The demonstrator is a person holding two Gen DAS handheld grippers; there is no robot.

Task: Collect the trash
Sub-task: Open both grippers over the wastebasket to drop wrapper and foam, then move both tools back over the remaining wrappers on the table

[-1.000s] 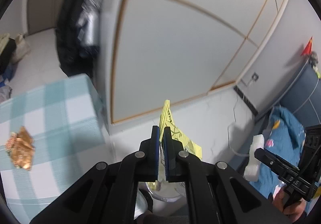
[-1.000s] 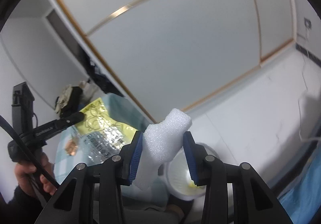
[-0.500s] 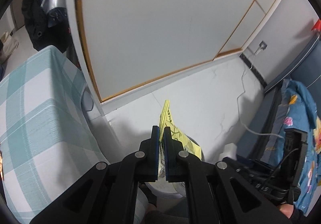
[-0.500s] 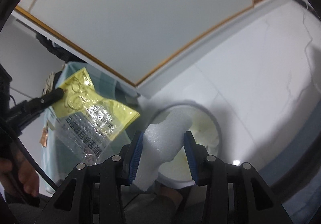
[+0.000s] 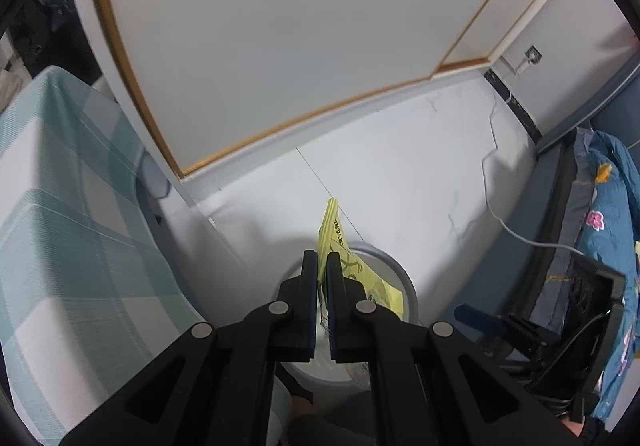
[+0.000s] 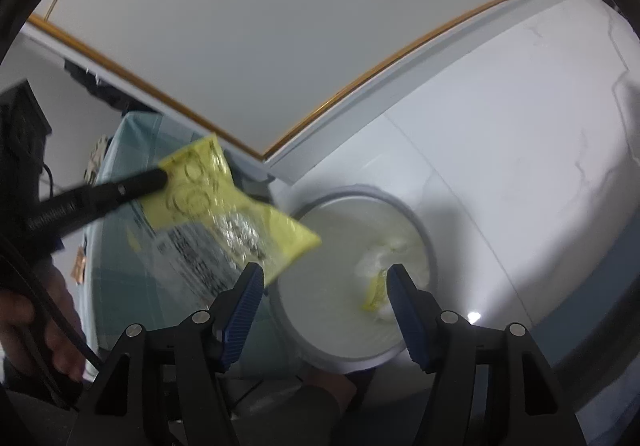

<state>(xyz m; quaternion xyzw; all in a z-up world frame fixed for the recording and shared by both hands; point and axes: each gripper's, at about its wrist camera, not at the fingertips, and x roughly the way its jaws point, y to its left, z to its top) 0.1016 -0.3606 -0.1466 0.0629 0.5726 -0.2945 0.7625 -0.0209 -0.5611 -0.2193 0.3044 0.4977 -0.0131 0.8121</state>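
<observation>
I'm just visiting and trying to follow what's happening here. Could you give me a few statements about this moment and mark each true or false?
1. The left hand-held gripper is shut on the yellow wrapper. True.
2. The right hand-held gripper grips a white foam piece. False: its jaws are open and empty.
3. The right hand-held gripper is above the round bin. True.
4. The bin has nothing in it. False: white and yellow scraps lie inside.
5. The checked cloth is red. False: it is pale teal and white.

A white wardrobe [image 5: 280, 26] with wood-trimmed panels meets white floor tiles [image 5: 420, 174]; a checked-cloth table [image 5: 60, 206] stands left of it.
</observation>
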